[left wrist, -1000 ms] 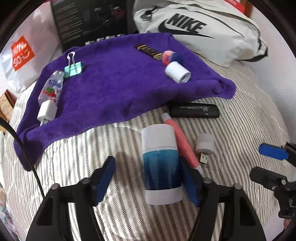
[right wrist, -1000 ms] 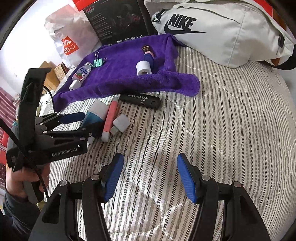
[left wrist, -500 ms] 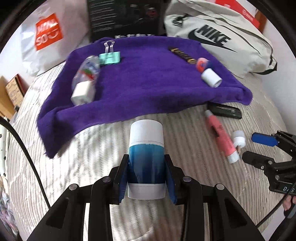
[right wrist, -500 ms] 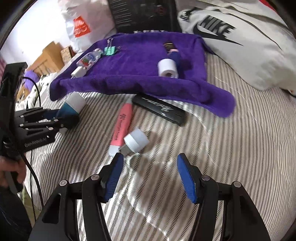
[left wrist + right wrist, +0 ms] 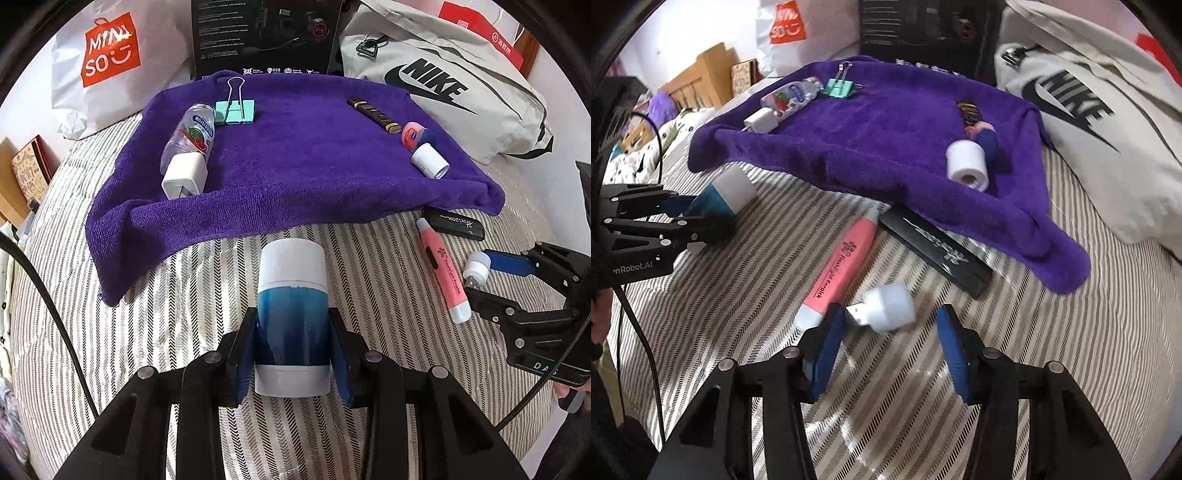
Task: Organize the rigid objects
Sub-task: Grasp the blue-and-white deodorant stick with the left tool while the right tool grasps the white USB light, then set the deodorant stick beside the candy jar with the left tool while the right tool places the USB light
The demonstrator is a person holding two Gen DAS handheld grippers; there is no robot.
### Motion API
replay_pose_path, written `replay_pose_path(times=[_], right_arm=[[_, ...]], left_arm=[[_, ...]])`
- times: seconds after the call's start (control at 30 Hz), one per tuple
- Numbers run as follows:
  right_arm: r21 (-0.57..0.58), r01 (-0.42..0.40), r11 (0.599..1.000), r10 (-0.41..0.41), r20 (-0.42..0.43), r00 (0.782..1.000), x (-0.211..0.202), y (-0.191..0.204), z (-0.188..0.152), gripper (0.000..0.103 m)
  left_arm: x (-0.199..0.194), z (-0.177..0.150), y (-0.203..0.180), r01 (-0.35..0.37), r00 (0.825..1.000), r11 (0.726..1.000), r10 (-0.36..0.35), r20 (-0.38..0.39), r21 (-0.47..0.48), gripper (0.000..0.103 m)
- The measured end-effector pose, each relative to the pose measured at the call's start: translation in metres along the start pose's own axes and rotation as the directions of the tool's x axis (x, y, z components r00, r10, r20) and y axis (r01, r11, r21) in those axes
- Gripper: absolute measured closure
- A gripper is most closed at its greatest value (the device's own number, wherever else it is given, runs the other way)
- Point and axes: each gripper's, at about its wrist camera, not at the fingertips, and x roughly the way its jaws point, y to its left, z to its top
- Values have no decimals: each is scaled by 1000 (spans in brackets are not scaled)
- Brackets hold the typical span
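Note:
My left gripper (image 5: 293, 343) is shut on a blue and white stick container (image 5: 291, 314), held above the striped bed just short of the purple towel (image 5: 295, 162); the right wrist view shows that container (image 5: 727, 195) at the left. My right gripper (image 5: 890, 347) is open, its pads either side of a small white USB plug (image 5: 888, 308). Beside the plug lie a pink highlighter (image 5: 838, 273) and a black case (image 5: 934, 251). On the towel rest a small bottle (image 5: 192, 136), a white charger (image 5: 183, 177), a teal binder clip (image 5: 236, 109), a dark bar (image 5: 373, 114) and a white roll (image 5: 428, 160).
A grey Nike bag (image 5: 450, 85) lies at the back right, a black box (image 5: 262, 33) behind the towel, and a white shopping bag (image 5: 107, 62) at the back left. A black cable (image 5: 37, 277) runs along the left. Striped bedding (image 5: 1071, 350) spreads to the right.
My left gripper shut on the blue stick container and carried it left, toward the towel's front edge. My right gripper came forward and down over the white USB plug, staying open.

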Motion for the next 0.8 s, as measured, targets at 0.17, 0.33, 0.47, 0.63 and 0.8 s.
replay_pose_path(times=[0.17, 0.33, 0.47, 0.63, 0.8], right_arm=[[-4, -12, 1000, 11, -22, 1000, -2, 3, 1, 66], [-11, -8, 1000, 8, -13, 1000, -2, 4, -2, 66], [16, -21, 1000, 21, -20, 1000, -3, 0, -1, 66], [75, -52, 996, 53, -9, 999, -17, -10, -6, 66], [111, -50, 993, 52, -19, 998, -24, -20, -7, 66]], left_arm=[[-3, -3, 1, -9, 1000, 1000, 9, 0, 1, 69], [-3, -4, 0, -21, 1000, 1000, 21, 8, 2, 69], [-4, -4, 1, -7, 1000, 1000, 7, 20, -2, 69], [-15, -9, 11, 1, 1000, 1000, -1, 25, -30, 69], [-25, -9, 22, 51, 998, 996, -49, 33, -78, 69]])
